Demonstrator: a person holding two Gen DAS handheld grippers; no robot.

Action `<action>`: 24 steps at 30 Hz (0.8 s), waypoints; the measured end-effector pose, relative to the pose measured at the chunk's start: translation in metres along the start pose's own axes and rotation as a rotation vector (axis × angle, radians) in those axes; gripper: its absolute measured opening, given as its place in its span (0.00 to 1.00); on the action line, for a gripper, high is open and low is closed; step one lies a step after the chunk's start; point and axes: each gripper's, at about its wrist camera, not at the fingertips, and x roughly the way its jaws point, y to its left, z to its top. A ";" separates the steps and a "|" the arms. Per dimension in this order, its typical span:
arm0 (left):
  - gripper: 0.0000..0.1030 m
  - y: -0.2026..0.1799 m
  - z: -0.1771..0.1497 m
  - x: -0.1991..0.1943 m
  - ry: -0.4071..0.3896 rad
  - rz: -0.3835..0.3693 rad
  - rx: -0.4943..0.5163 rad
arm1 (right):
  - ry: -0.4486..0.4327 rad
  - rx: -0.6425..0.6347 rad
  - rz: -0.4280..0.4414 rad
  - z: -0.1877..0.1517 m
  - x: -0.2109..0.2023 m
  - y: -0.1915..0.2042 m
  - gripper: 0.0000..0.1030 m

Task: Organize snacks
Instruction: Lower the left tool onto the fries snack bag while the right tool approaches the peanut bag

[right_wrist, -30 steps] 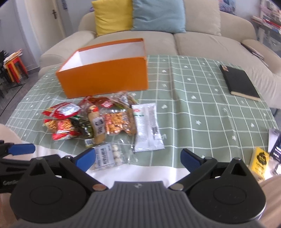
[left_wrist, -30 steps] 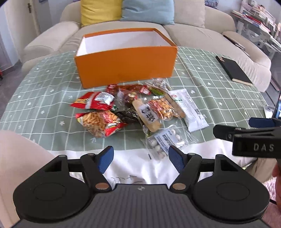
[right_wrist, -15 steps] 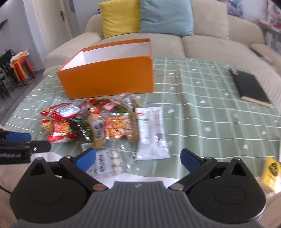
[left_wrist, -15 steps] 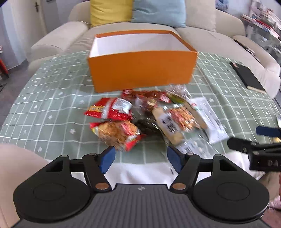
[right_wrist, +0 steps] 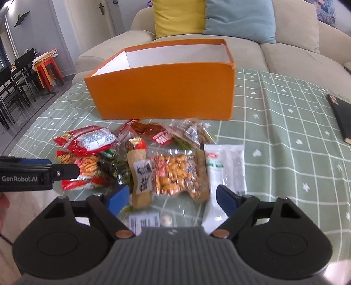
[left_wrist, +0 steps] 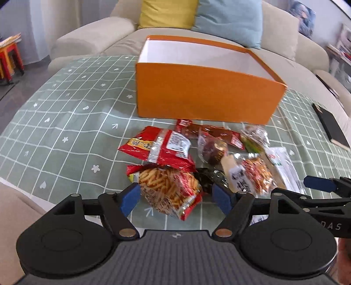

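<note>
Snack packets lie heaped on the green checked tablecloth (left_wrist: 65,122), just in front of the near wall of an open orange box (left_wrist: 204,96) whose white inside shows nothing in it.

From the left wrist camera, the left gripper (left_wrist: 177,198) hangs over the near left end of the heap. Its jaws are spread and have just been opening wider; the red bag of fried sticks (left_wrist: 169,193) sits in line between the blue pads, but they do not press on it. Just beyond lies a second red packet (left_wrist: 160,146) with a white label. Farther right are a dark red packet (left_wrist: 208,131), a clear wrapper with something brown inside (left_wrist: 211,149) and a white sachet (left_wrist: 283,166).

The right gripper (right_wrist: 173,200) — seen from its own camera — hovers over the near middle of the pile, jaws apart though just now closing somewhat. Between its pads appear the near ends of a tan bar with a black-and-white label (right_wrist: 141,175) and a clear bag of orange crackers (right_wrist: 179,175); neither is pinched. A packet of pale round sweets (right_wrist: 151,220) lies partly hidden under the gripper body (only its label and one ball show).

A black notebook (right_wrist: 342,116) rests on the cloth well to the right. Behind the table stands a beige sofa (right_wrist: 291,54) with a yellow cushion (right_wrist: 177,17) and a blue one (right_wrist: 239,17).
</note>
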 end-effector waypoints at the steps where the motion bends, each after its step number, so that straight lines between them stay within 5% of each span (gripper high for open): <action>1: 0.85 0.002 0.001 0.004 0.002 0.002 -0.013 | 0.003 0.000 0.002 0.003 0.005 0.000 0.81; 12: 0.86 0.011 0.004 0.033 0.046 0.031 -0.053 | 0.025 -0.063 -0.001 0.013 0.055 0.006 0.91; 24: 0.88 0.016 0.000 0.047 0.042 -0.017 -0.087 | 0.008 -0.153 -0.062 0.002 0.077 0.009 0.96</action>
